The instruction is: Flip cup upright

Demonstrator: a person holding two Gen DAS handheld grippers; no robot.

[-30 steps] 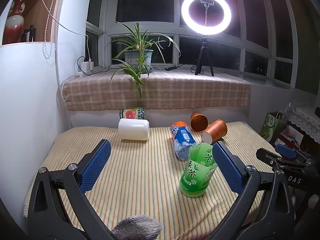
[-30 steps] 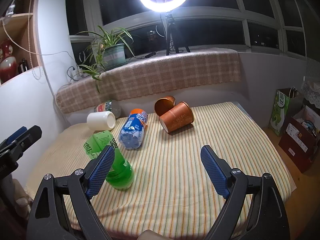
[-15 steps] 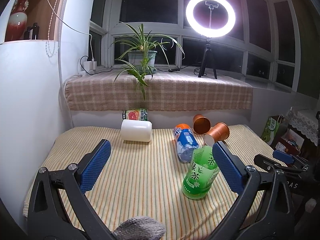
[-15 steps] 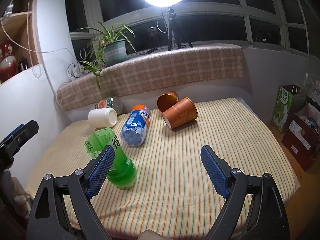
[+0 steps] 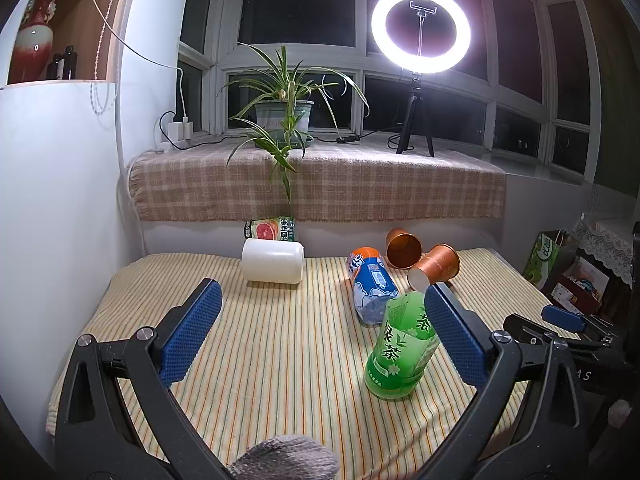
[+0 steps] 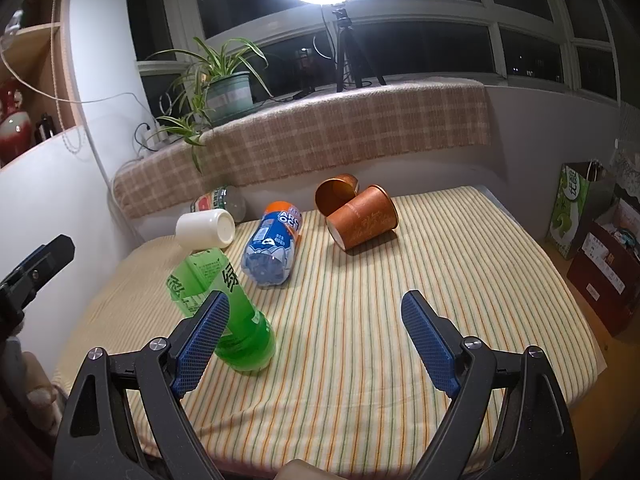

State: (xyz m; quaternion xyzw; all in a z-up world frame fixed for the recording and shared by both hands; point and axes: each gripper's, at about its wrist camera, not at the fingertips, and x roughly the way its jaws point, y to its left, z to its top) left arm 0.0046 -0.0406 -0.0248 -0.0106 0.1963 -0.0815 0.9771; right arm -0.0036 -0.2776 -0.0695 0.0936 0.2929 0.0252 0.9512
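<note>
Both tongs, left and right, gaped wide, empty; the leaning green plastic bottle-cup beside the left tongs' right pad might topple if nudged.

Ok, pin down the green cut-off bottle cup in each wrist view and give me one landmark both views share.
Left wrist view: the green cup stands on the striped cloth, right of centre, partly behind the left gripper's right finger.
Right wrist view: the green cup is lower left, leaning, partly behind the right gripper's left finger.
Shared landmark: the blue-labelled bottle lying just behind it.
</note>
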